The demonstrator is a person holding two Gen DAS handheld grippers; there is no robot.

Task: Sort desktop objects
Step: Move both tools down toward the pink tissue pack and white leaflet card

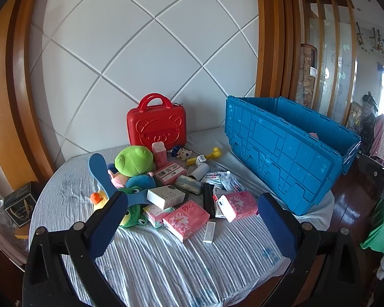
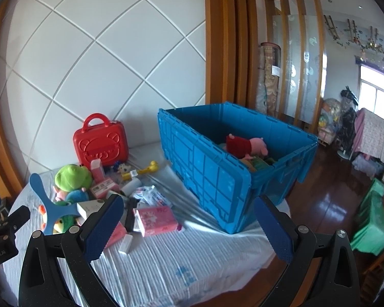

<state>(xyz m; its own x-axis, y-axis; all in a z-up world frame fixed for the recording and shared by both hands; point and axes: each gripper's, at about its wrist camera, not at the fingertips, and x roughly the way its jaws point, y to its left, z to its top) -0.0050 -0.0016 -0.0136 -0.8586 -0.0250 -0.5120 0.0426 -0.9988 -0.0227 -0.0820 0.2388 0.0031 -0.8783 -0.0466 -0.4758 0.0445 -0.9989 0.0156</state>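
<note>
Both grippers hovering above the near end of the striped cloth [image 1: 166,263], nothing between the fingers. Left gripper [image 1: 192,220] jaws spread wide, empty; right gripper [image 2: 189,226] jaws spread wide too, empty. Landmark: blue crate [image 2: 217,179], standing on the cloth's right side, lid flaps hanging open. Inside the crate: pink pig plush in red dress [image 2: 245,144] on top of other items, too hidden to identify. Left of the crate, against the white panelled wall: red bear-face case [image 1: 156,125], upright. Between case and crate, toward the front: yellow duck-head stick [image 1: 204,154], small white plush [image 1: 184,154], pink carton [image 1: 160,154] standing. Further left of the crate, main pile: green plush [image 1: 134,160], blue propeller-shaped piece [image 1: 107,179] lying over more plush, orange-beaked duck toy [image 1: 99,199] at the pile's far left edge. Just left of the crate's near corner: pink tissue pack [image 1: 240,204]; second pink tissue pack [image 1: 185,218] beside it, white box [image 1: 165,195] behind that, small white tube box [image 1: 209,231] nearest the grippers. Everything in the pile untouched by either gripper.
</note>
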